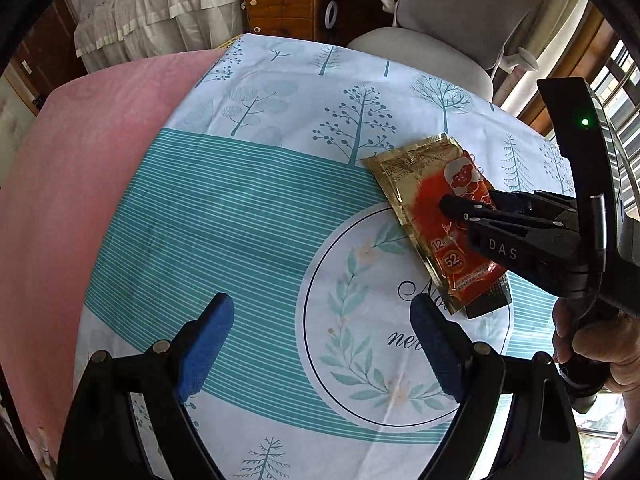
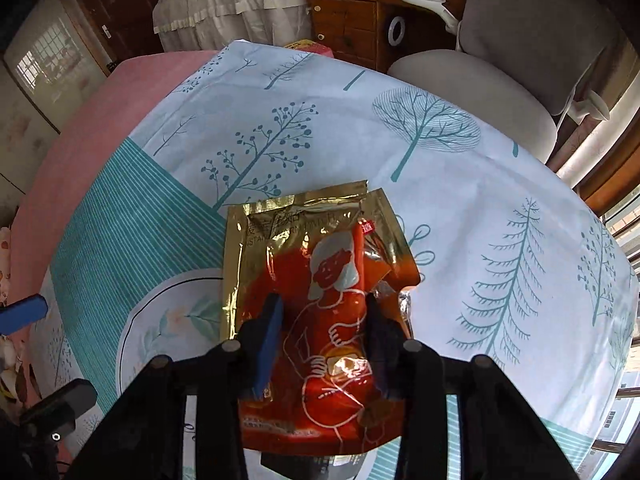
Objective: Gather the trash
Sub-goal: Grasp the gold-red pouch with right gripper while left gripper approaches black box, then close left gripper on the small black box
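The right gripper (image 2: 320, 312) jaws straddle the wrapper (image 2: 316, 280) across its width, pinching it against the cloth-covered worktop (image 2: 460, 208); the left gripper (image 1: 322, 320), jaws wide and empty, hangs beside.

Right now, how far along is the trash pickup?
Done: nothing visibly collected yet; no bin shows in either view. In hand: the right tool is closed around the red-and-gold wrapper, which still lies on the tree-print cloth. A dark packet peeks out beneath it. The left tool hangs open over the cloth, empty. Left: lift the wrapper, take it away, then the dark packet.
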Demonstrator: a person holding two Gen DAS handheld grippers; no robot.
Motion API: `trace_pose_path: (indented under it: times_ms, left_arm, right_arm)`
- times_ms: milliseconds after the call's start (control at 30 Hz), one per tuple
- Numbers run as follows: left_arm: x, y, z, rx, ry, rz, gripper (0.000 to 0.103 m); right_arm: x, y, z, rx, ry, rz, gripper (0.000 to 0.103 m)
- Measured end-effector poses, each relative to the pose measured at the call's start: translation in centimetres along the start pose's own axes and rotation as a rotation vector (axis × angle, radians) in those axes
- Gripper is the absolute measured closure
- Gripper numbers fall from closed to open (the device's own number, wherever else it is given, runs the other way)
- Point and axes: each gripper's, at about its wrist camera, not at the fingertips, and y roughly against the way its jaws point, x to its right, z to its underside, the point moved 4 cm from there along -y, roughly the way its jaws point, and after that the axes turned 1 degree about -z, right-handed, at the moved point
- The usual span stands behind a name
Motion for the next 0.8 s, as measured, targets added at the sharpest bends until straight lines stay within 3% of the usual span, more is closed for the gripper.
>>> trace_pose_path:
  times_ms: [167,467,633,800]
  left_arm:
    - [1.0,0.3,-0.2,0.005,-0.018,0.01,0.014]
    - [4.9,0.8,-1.3,0.011,-0.072,0.057,0.014]
    - [8.0,-0.3,-1.6,-0.025,-0.108,0.09,0.014]
    - [10.8,-2.6,-1.5,-0.099,-0.107,0.122,0.014]
  right_arm:
    - [0.8,1.9,-0.1,0.059,-0.051,-0.078,0.097]
    - [4.9,7.0,1.0,0.177,-0.248,-0.174,0.101]
    - [9.1,9.4,2.9,0.25,-0.357,-0.081,0.101]
    - [12.2,9.9,5.9,0.255,-0.418,0.01,0.101]
